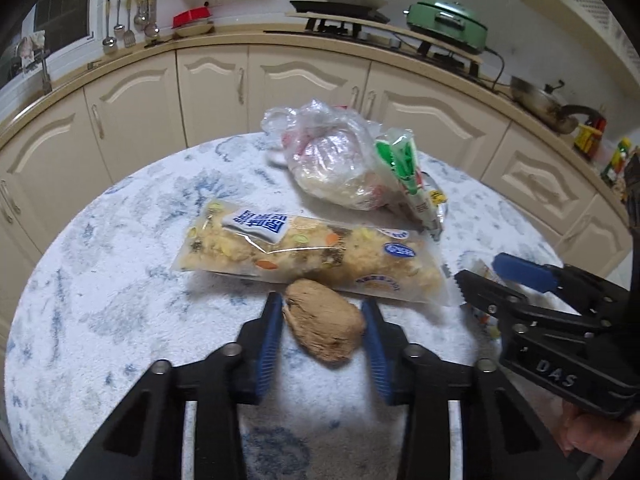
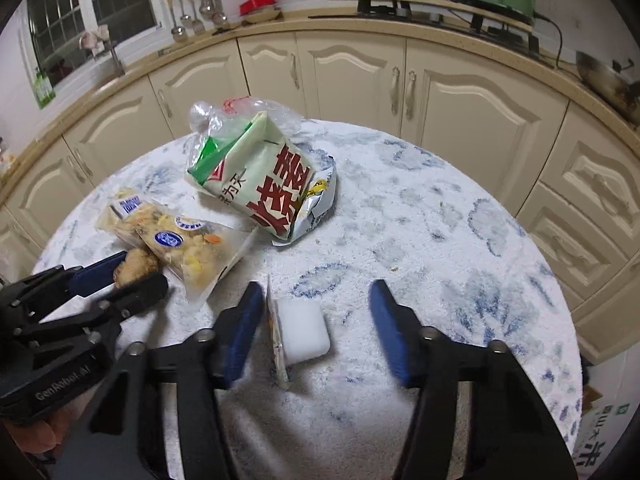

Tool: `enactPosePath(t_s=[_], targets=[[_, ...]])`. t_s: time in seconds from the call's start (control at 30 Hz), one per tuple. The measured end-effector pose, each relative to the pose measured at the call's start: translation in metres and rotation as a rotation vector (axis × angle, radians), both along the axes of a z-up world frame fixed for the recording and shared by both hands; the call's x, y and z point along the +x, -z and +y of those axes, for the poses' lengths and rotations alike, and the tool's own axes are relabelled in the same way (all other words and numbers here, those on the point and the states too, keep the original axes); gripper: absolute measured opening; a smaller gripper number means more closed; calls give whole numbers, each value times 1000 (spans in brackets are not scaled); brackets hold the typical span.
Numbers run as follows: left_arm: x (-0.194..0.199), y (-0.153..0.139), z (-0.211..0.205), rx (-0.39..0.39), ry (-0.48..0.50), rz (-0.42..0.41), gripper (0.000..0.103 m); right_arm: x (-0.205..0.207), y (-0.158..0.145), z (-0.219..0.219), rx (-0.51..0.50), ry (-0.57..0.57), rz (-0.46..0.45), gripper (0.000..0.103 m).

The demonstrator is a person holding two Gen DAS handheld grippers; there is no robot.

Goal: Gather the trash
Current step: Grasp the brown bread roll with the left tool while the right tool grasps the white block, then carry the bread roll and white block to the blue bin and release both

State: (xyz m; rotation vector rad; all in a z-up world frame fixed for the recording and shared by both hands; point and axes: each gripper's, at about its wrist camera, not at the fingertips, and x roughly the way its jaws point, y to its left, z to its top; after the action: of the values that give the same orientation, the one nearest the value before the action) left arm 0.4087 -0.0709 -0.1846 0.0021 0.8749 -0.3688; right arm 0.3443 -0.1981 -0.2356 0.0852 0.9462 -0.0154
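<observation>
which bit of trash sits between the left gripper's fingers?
The brown crumpled lump: it lies between the open left gripper's fingers. The clear food packet lies just beyond it; the knotted plastic bag and green-and-white pouch lie farther back.

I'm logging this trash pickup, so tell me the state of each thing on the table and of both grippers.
left gripper: open, fingers either side of the brown lump
brown lump: lying on the table, not gripped
right gripper: open, around the white plastic cup
white plastic cup: tipped on its side, lid peeled
fried rice packet: lying flat
green snack bag: torn open, crumpled
clear plastic bag: knotted, bulging
</observation>
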Motion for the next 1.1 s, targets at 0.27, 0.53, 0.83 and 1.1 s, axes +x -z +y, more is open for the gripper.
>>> enactPosePath(t_s=[0.27,0.53,0.83,1.1], targets=[[-3,1,13,-41,1,-1,32,-15,-1,10,-14,-30,4,45],[-34,-3,11,-43,17,-19,32,-19,-2,6,32,-40,-4,25],[-88,-23,13,-50,37,-72,32,-52,-18,5,99,-36,-48,23],[-142,-51,11,-67,56,-134,32,-103,-58,-4,138,-20,-137,23]])
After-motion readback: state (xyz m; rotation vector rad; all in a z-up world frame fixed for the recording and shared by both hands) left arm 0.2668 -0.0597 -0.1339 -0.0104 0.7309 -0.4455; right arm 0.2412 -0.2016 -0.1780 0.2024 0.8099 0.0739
